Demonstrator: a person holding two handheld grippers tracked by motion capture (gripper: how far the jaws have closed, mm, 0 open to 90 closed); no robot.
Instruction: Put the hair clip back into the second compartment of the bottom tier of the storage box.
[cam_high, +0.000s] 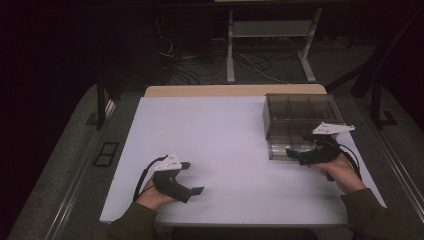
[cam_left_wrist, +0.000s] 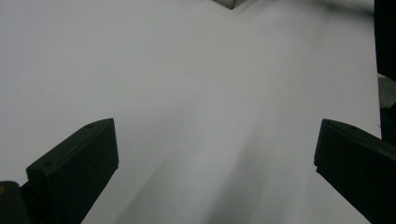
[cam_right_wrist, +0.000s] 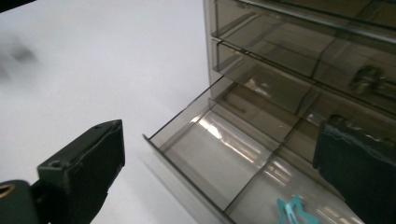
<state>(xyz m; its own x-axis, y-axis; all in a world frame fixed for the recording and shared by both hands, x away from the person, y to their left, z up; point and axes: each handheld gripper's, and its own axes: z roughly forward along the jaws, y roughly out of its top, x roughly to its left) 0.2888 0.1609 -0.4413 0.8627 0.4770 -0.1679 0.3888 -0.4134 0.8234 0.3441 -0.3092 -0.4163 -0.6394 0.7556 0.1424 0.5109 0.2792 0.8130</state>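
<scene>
Both jaws of the right hand-held gripper (cam_right_wrist: 219, 172) gape wide and empty over the open bottom drawer (cam_right_wrist: 219, 158), so closing it wants a flat, square push, while the left hand-held gripper (cam_left_wrist: 217, 172) idles equally open above the tabletop (cam_left_wrist: 187, 93).

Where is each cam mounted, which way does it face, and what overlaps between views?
High view: above the person's side, looking forward and down at the white table; forearms, hands, left tongs and right tongs show.
Left gripper view: rides the left tongs, facing bare tabletop; both black jaws wide apart.
Right gripper view: rides the right tongs, facing the open bottom drawer with a teal clip.
Shared: the smoky drawer cabinet and white tabletop appear in the high and right gripper views.
</scene>
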